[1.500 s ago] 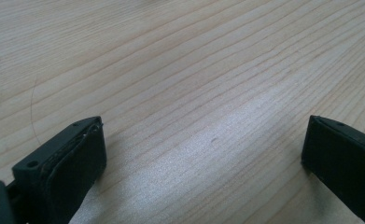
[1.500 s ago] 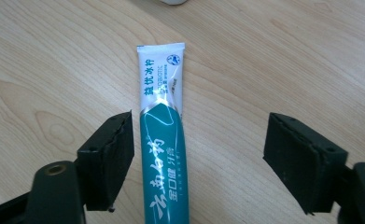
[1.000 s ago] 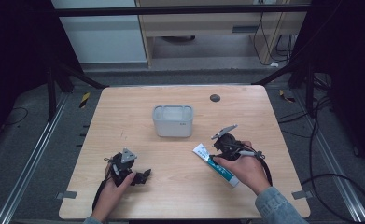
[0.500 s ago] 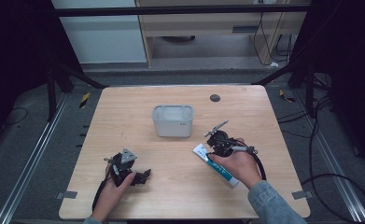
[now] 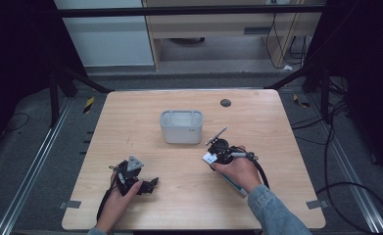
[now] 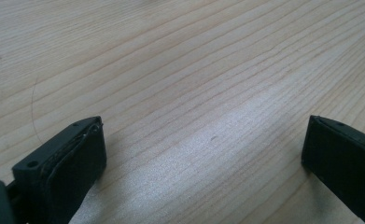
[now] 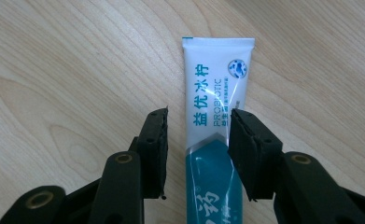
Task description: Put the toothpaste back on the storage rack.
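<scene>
Now | toothpaste tube [image 7: 216, 140] between right tool [image 7: 196, 154] jaws | flat on table [image 7: 68, 70]

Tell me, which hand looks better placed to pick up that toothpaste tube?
The right. Its gripper already straddles the toothpaste tube, one jaw on each side, while the left gripper rests open on bare table, far from it.
</scene>
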### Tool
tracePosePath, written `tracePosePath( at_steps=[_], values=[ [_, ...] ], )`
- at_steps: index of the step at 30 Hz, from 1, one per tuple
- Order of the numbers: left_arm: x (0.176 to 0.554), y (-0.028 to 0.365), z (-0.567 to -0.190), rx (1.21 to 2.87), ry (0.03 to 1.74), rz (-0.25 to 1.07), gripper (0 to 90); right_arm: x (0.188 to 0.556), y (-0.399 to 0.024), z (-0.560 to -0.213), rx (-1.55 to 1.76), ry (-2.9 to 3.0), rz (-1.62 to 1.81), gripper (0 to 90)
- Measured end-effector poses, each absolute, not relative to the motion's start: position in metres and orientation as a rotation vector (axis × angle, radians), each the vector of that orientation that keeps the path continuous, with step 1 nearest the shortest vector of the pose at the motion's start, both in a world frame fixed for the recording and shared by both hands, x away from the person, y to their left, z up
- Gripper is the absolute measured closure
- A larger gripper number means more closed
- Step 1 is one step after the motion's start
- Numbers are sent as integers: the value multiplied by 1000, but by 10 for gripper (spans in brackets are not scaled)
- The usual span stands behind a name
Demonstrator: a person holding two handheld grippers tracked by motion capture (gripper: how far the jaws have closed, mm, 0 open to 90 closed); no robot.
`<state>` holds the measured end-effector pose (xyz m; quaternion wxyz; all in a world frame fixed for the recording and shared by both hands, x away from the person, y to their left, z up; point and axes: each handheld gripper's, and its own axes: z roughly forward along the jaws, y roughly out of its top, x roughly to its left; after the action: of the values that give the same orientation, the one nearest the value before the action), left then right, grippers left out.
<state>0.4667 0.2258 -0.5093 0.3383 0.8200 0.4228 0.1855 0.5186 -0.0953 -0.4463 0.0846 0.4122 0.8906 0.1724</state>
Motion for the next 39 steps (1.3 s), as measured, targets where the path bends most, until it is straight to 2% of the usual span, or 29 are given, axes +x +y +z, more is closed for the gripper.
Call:
tracePosePath(
  at_steps=[8,22,39],
  values=[
    [467,226,-509,2136,1100,483,0,524,-98,-454,1269,2651,494,504],
    [466,226,-509,2138,1097,481,0,530,-101,-464,1301,2673,460,544],
    [466,226,-509,2138,1097,481,0,532,-103,-469,1307,2685,460,552]
  ],
)
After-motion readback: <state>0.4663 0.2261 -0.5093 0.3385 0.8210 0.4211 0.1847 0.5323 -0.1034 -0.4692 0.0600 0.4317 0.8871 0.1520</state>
